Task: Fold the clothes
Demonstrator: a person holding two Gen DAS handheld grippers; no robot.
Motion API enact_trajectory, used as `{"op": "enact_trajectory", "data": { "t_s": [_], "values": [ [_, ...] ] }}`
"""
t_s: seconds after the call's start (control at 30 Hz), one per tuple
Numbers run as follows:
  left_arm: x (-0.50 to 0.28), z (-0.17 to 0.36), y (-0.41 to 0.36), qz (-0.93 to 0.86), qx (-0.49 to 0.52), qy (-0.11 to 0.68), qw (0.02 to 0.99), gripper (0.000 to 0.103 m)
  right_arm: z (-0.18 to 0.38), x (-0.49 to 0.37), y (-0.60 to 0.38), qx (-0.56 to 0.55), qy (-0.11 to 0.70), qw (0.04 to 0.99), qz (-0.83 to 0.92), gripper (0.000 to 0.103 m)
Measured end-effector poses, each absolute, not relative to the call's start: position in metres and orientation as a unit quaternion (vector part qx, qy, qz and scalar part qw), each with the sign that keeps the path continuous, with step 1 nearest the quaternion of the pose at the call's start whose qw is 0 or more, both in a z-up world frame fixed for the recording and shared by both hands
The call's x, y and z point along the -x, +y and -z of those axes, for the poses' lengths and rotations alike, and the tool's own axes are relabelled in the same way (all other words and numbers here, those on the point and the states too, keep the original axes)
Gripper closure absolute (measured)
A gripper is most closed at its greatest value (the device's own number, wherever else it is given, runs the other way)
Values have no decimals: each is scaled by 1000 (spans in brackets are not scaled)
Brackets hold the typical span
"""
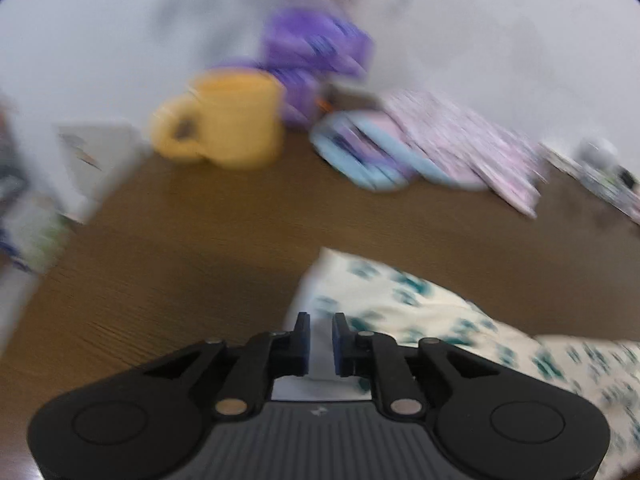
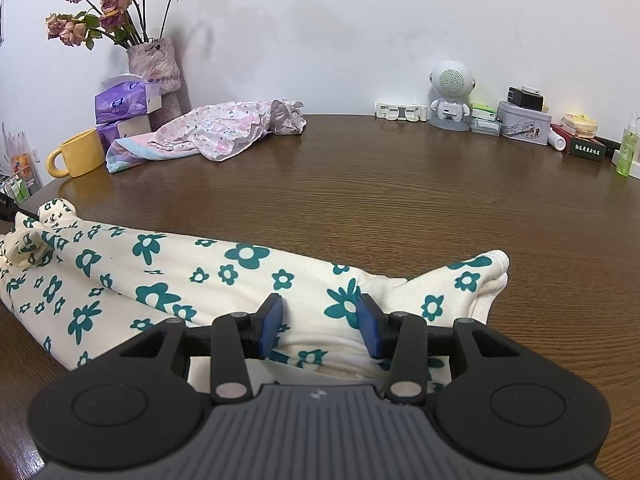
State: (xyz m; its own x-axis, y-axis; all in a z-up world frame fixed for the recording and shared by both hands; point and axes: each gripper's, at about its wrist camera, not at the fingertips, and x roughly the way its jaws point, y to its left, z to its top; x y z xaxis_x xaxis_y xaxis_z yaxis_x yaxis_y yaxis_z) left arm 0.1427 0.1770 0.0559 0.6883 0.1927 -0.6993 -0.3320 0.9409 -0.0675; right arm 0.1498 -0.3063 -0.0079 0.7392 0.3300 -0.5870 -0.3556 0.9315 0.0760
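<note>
Hovering low over the wooden table [image 2: 400, 200], the right gripper [image 2: 319, 326] has its jaws parted around a bunched fold of the cream garment with teal flowers [image 2: 168, 276]; whether the pads press it I cannot tell. The garment's long axis runs leftward from there to a crumpled end near the table edge. The left gripper [image 1: 321, 346], blurred, has jaws nearly together with pale cloth showing between them; its grip is unclear. A pink floral garment [image 2: 216, 132] lies well apart by the wall.
</note>
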Motion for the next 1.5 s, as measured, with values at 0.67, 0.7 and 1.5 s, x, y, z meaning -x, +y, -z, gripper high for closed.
{"op": "enact_trajectory", "data": {
  "t_s": [0.67, 0.7, 1.5],
  "values": [
    [-122, -27, 54, 150, -32, 385, 910, 74, 8, -151, -310, 17, 311, 931, -190, 61],
    [-120, -27, 55, 150, -34, 381, 912, 74, 8, -151, -310, 17, 311, 931, -191, 61],
    [-163, -29, 83, 179, -47, 373, 909, 64, -12, -162, -202, 35, 309, 893, -324, 51]
  ]
}}
